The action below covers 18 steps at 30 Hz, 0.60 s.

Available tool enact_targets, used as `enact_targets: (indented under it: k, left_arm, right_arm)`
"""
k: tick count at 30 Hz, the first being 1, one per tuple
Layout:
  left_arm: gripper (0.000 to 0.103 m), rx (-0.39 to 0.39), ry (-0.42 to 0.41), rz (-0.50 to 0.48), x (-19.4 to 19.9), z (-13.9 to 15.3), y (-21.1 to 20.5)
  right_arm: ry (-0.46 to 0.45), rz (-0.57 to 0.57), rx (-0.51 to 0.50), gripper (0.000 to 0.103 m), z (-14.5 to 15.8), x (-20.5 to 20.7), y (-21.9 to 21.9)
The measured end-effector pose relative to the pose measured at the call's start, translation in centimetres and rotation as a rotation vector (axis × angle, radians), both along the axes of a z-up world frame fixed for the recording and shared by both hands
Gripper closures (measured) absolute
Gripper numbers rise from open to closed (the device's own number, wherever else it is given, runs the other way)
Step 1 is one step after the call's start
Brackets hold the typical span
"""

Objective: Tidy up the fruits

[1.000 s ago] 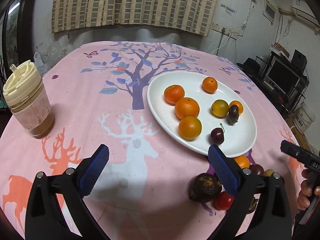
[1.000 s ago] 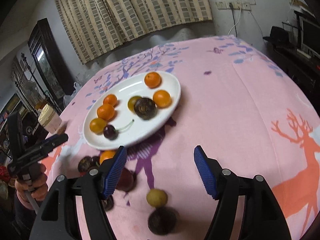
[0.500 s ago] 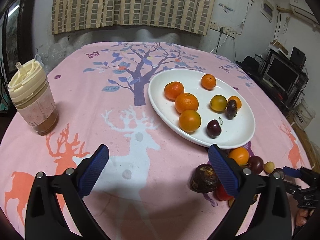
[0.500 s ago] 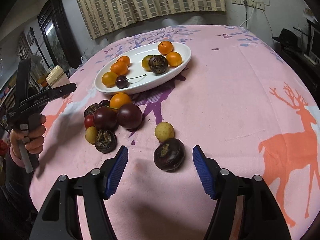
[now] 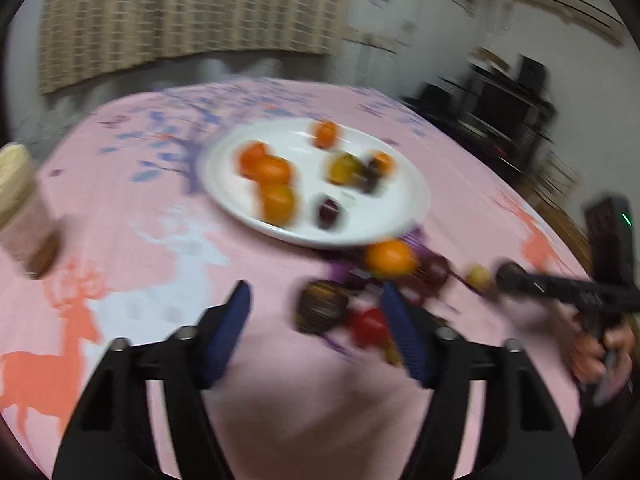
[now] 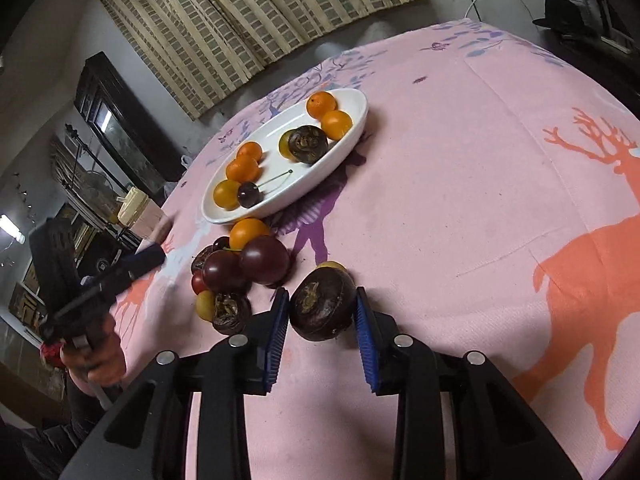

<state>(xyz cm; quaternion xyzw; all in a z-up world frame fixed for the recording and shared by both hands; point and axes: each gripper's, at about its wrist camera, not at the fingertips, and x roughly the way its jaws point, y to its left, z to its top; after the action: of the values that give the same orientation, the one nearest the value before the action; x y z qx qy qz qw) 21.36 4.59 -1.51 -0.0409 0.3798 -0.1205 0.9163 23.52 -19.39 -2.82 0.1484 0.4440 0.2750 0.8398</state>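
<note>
Pink deer tablecloth [image 6: 460, 200] | white plate [image 6: 344, 136] | striped curtain [image 6: 260, 4] behind

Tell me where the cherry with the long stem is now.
In the right wrist view, the cherry lies on the white plate, at its near left end, touching an orange.

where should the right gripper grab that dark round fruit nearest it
Across the widest middle of the dark round fruit, coming in low from the near side, as the right gripper is placed. It sits alone on the tablecloth, both flanks free; the pads bracket them.
</note>
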Motion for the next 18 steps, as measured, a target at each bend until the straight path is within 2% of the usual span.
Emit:
enact_targets:
  k: [2, 5, 7, 10, 14, 18]
  left_arm:
    - [0.055, 0.006, 0.013, -0.105, -0.8, -0.3, -2.7]
    - [0.056, 0.066, -0.018, -0.213, -2.2, -0.5, -6.5]
    - [0.059, 0.095, -0.004, -0.255, -2.4, -1.1, -8.3]
    - [0.068, 0.140, 0.060, -0.271, -1.7, -2.5, -9.8]
    - [0.068, 0.147, 0.076, -0.232, -0.9, -2.8, -9.9]
    - [0.072, 0.229, 0.083, -0.203, 0.2, -2.9, -10.1]
  right_arm:
    - [0.007, -0.003, 0.003, 0.070, 0.0, 0.2, 0.0]
    - [0.009, -0.006, 0.013, 0.070, 0.0, 0.2, -0.2]
    - [0.005, -0.002, 0.018, 0.070, 0.0, 0.2, -0.2]
    - [0.004, -0.002, 0.026, 0.070, 0.1, 0.2, -0.5]
    - [-0.003, 0.003, 0.035, 0.070, 0.1, 0.1, -0.5]
    - [-0.004, 0.006, 0.040, 0.070, 0.1, 0.0, -0.6]
